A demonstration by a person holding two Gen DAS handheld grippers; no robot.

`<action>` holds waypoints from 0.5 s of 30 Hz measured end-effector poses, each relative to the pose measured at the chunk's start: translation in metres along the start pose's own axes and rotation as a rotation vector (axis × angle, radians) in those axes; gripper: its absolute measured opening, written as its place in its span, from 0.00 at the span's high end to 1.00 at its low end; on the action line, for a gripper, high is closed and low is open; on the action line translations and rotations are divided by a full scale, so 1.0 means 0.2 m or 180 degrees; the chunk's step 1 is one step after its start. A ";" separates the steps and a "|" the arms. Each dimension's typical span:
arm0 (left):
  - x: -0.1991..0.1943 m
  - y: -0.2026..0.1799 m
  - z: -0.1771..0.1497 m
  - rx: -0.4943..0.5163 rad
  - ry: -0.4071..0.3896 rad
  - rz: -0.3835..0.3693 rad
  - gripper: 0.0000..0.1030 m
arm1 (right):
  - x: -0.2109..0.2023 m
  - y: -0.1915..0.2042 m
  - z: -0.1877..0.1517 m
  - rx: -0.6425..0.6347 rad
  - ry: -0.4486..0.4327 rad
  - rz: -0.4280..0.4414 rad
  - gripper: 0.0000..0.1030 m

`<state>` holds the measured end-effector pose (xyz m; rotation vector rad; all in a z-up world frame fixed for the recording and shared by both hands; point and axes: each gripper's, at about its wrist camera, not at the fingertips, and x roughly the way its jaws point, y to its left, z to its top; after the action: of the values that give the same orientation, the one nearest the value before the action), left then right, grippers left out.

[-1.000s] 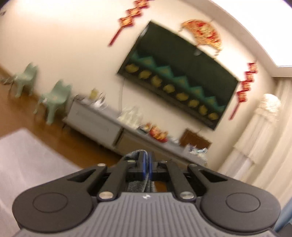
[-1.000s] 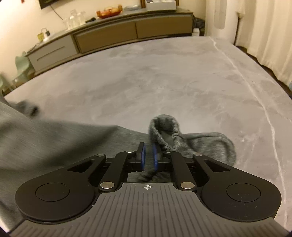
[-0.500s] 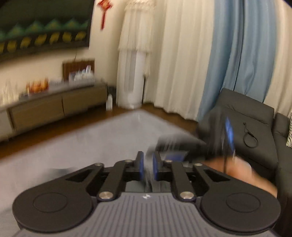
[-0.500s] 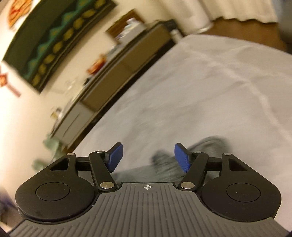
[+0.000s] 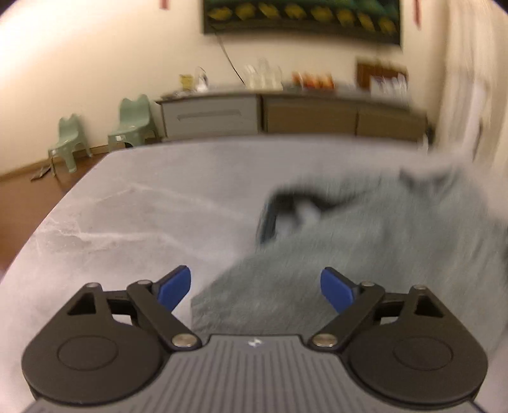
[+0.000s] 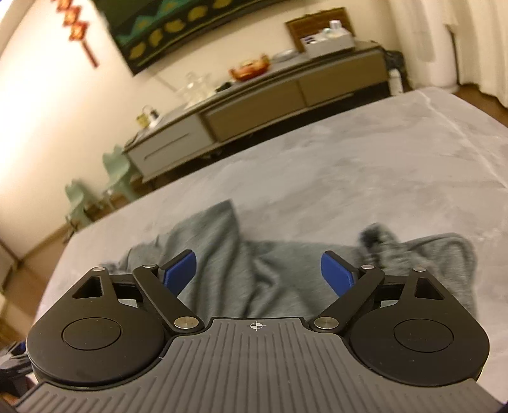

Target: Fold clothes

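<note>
My left gripper [image 5: 255,289] has just been opening, its fingers [image 5: 174,287] now spread wide and pressing on nothing, with the near edge of the garment [image 5: 365,241] lying between them. My right gripper [image 6: 258,274] has also just been opening and is released above the same cloth. The garment is grey, rumpled and blurred on the marbled surface [image 6: 365,165], its long axis running left to right across the lower frame. A sideboard [image 6: 254,92] stands behind.

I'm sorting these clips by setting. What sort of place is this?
Most likely a home living room. A long sideboard with glassware stands under a wall-mounted screen, two small green chairs sit beside it, and a grey garment lies on a marbled grey table.
</note>
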<state>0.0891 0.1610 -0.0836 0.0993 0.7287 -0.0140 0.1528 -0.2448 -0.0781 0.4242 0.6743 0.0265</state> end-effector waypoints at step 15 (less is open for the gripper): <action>-0.63 -0.75 0.57 0.0395 -0.0770 -0.2072 0.95 | -0.18 -0.25 0.10 0.0825 -0.0491 -0.0084 0.13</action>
<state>0.0631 -0.0015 0.0719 -0.0248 0.4919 -0.6825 0.1315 -0.3049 -0.0616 0.6596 0.5324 -0.1189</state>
